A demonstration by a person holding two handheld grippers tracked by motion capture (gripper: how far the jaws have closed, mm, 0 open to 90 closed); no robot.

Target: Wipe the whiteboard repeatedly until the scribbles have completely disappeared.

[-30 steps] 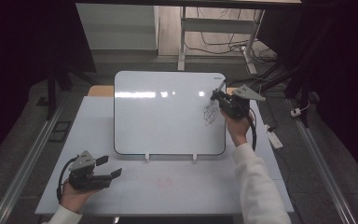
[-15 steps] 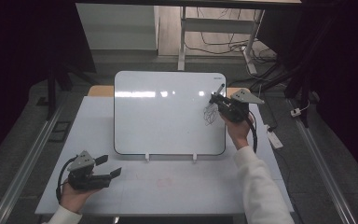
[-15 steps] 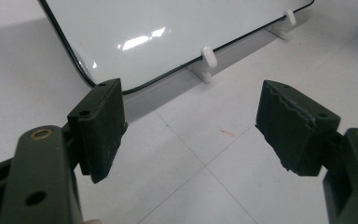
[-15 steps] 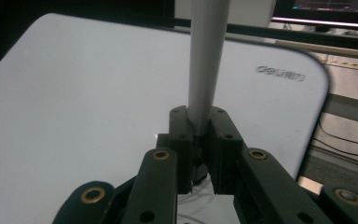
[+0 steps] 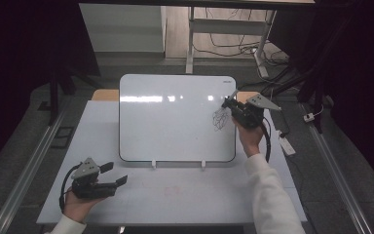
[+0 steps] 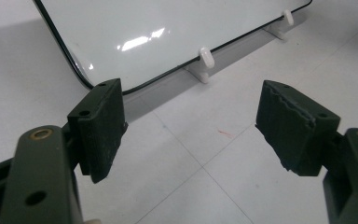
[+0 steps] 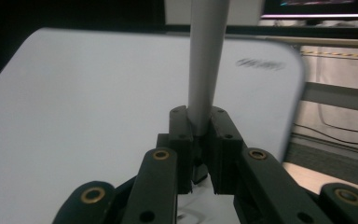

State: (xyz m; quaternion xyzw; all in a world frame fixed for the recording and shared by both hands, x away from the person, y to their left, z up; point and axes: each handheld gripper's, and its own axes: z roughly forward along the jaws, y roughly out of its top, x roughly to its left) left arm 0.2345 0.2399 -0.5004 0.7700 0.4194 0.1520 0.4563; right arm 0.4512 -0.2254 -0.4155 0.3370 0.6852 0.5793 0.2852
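A whiteboard [image 5: 175,117] stands tilted on two white clips on the table [image 5: 185,190]. Near its right edge is a black scribble [image 5: 219,119]. My right gripper [image 5: 234,108] is at that edge, shut on a grey marker [image 7: 206,60] that sticks up from between its jaws in the right gripper view, in front of the whiteboard [image 7: 98,102]. My left gripper [image 5: 114,174] rests low at the table's front left, open and with nothing between its jaws [image 6: 191,135]. The left gripper view shows the whiteboard's lower corner [image 6: 135,42] and a white clip [image 6: 206,58].
A metal rail [image 5: 24,170] runs along the left of the table and another [image 5: 341,175] along the right. A white power strip [image 5: 286,145] lies by the right edge. Cables [image 5: 233,46] and a desk leg [image 5: 191,39] are on the floor behind.
My right gripper has drifted slightly up and left along the board's right edge with the marker. The left gripper has stayed still.
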